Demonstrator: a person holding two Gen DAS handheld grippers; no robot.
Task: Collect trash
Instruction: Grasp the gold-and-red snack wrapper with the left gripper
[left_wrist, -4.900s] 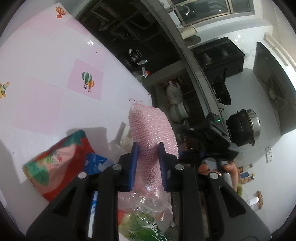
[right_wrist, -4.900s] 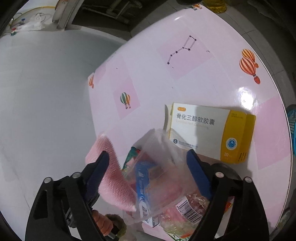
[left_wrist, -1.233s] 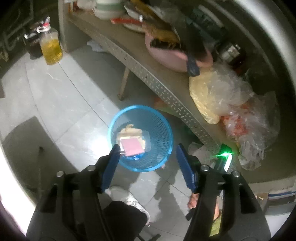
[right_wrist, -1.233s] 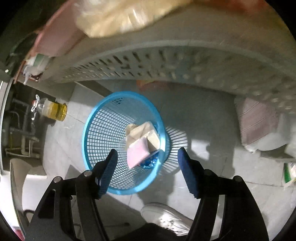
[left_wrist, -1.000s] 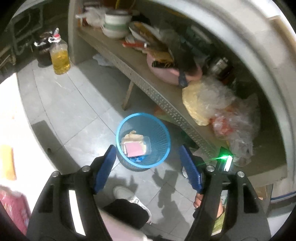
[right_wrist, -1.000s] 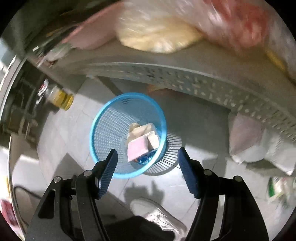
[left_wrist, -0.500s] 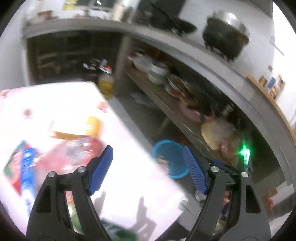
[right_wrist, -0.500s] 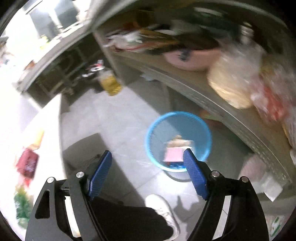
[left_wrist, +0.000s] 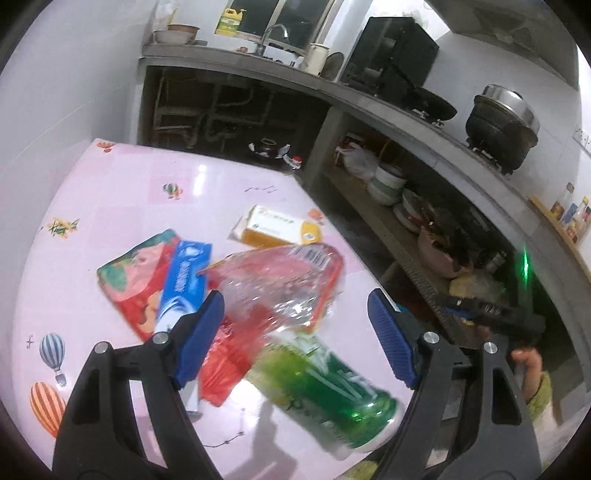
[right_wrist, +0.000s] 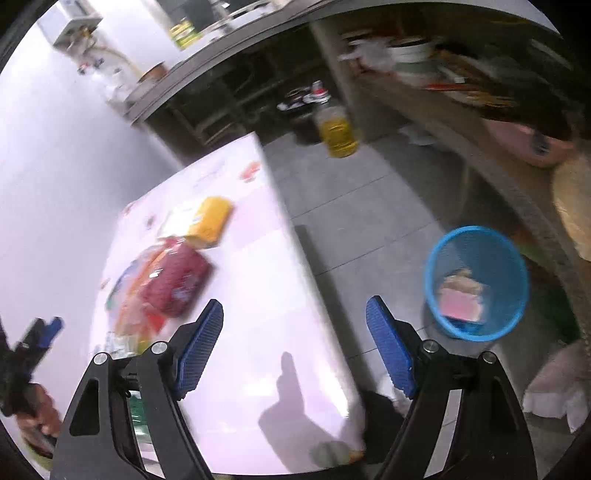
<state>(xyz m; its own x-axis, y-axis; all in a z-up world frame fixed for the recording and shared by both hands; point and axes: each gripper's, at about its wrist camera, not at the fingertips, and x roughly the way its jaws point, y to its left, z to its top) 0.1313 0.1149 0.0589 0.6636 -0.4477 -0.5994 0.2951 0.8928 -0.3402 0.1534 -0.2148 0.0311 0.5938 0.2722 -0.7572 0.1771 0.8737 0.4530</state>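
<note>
Swung away from the blue basket (right_wrist: 476, 280) on the floor and back over the pink table (left_wrist: 122, 192). Basket already loaded with a pink pad and a clear wrapper; first load judged delivered, next pickup pending.

Left gripper (left_wrist: 295, 334): jaws spread wide, nothing clamped. Hovering above the remaining trash: red packet (left_wrist: 129, 273), blue tube box (left_wrist: 183, 278), clear wrapper (left_wrist: 280, 280), yellow box (left_wrist: 277, 230), green bottle (left_wrist: 328, 384). Bottle lying flat, long axis diagonal, base toward the near table edge, top hidden under the wrapper.

Right gripper (right_wrist: 295, 349): likewise spread wide and empty, over the table edge, between the trash and the basket.
</note>
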